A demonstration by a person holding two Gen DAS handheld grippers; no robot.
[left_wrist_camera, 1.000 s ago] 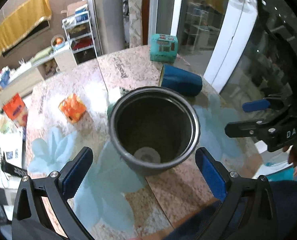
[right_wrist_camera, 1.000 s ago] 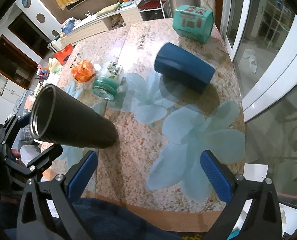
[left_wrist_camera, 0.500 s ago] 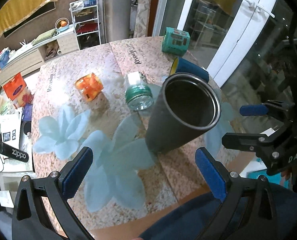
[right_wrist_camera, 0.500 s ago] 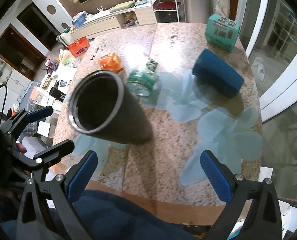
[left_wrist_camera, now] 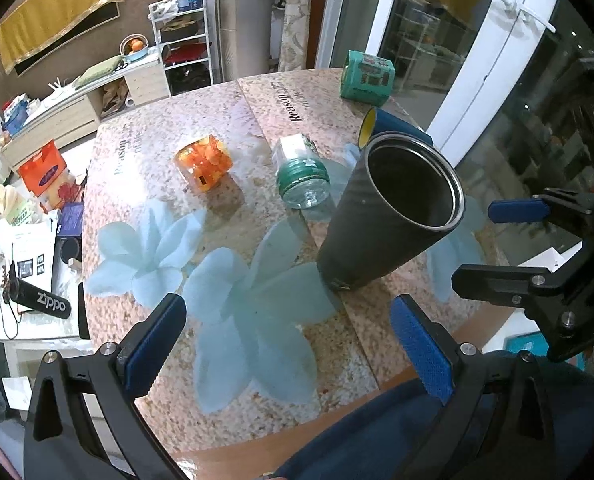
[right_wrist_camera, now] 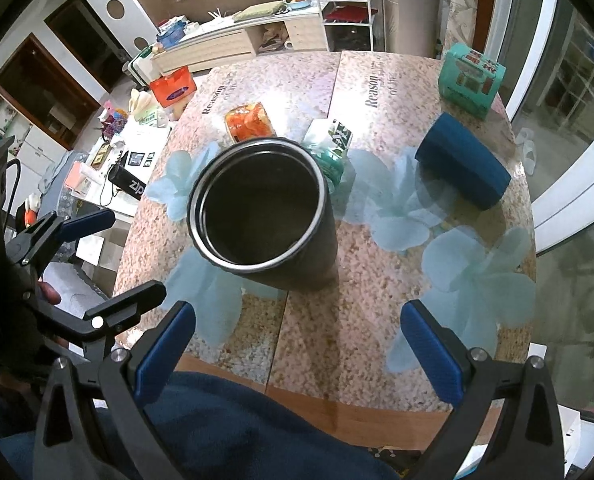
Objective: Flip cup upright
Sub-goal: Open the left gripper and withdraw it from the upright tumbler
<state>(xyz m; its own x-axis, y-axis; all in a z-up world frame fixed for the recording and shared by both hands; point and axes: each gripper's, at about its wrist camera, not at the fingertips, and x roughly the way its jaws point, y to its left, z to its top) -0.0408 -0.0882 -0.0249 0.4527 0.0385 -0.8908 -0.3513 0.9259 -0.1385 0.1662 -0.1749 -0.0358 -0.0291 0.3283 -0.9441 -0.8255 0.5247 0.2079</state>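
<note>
A tall dark grey metal cup point(left_wrist_camera: 381, 216) stands upright on the flowered table point(left_wrist_camera: 225, 312), open mouth up; it also shows in the right wrist view point(right_wrist_camera: 265, 216). My left gripper point(left_wrist_camera: 289, 340) is open and empty, held above the table's near edge, left of the cup. My right gripper point(right_wrist_camera: 297, 348) is open and empty, just in front of the cup. Each gripper shows in the other's view: the right one point(left_wrist_camera: 513, 240) at the right edge, the left one point(right_wrist_camera: 93, 256) at the left edge. Neither touches the cup.
A blue cup point(right_wrist_camera: 463, 164) lies on its side at the right, a teal box point(right_wrist_camera: 471, 76) behind it. A green-capped jar point(left_wrist_camera: 303, 172) and an orange packet point(left_wrist_camera: 205, 162) lie behind the grey cup. Glass doors stand to the right. A cluttered low table stands to the left.
The grey cup went from lying tilted on the table to standing upright. Both grippers have drawn back and up from it toward the near edge.
</note>
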